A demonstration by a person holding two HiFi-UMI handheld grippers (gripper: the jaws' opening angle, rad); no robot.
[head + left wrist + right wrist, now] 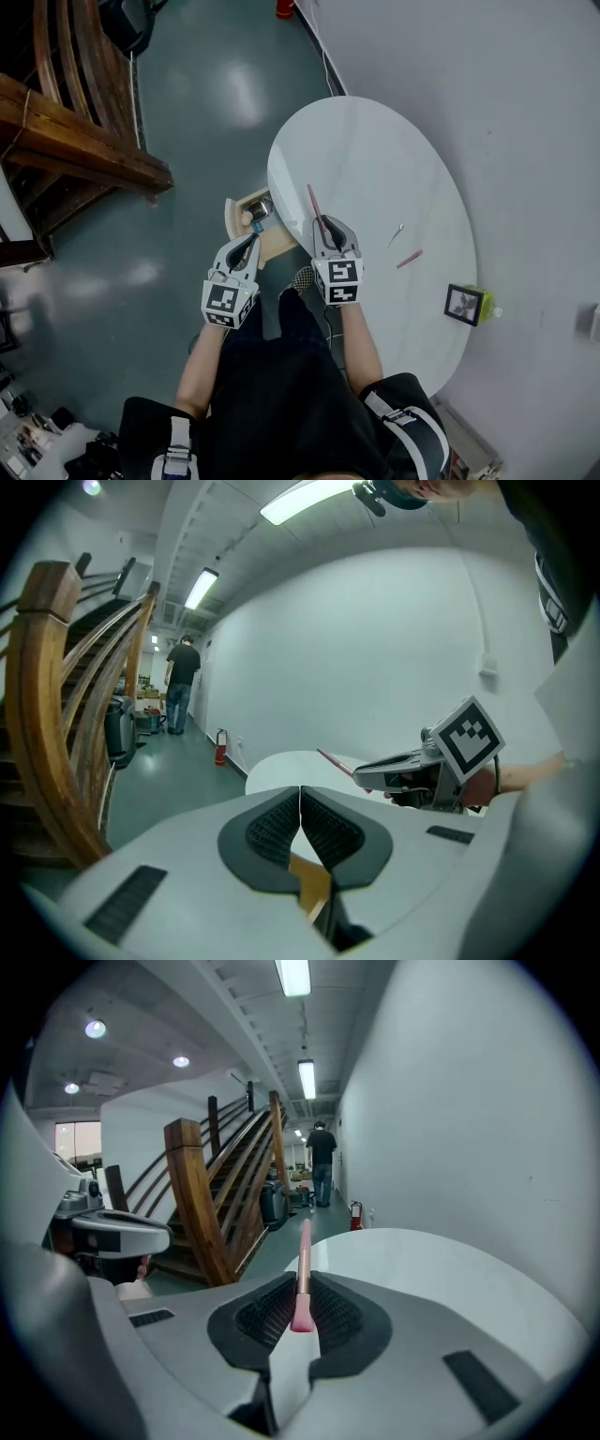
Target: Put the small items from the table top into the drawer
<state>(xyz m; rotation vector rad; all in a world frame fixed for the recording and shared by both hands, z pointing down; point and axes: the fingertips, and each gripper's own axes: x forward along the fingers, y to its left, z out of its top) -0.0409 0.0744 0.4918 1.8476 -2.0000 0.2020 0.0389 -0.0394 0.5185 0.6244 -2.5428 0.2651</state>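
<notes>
My right gripper [323, 225] is over the near edge of the white oval table [375, 159], shut on a thin pink stick [314, 202]. The stick [303, 1274] stands up between the pads and points away over the table. My left gripper [251, 240] is to its left, above the open wooden drawer [236, 214] at the table's left rim. Its jaws are shut with nothing between them [300, 803]. The drawer holds a metallic item [262, 206] and a small blue item [256, 226]. A short pink piece [410, 259] and a small metal piece [397, 232] lie on the table top.
A small black picture frame [465, 304] with something green behind it stands at the table's near right rim. A wooden staircase [75, 141] rises on the left. A person [183, 682] stands far down the corridor. A red fire extinguisher [284, 7] stands by the wall.
</notes>
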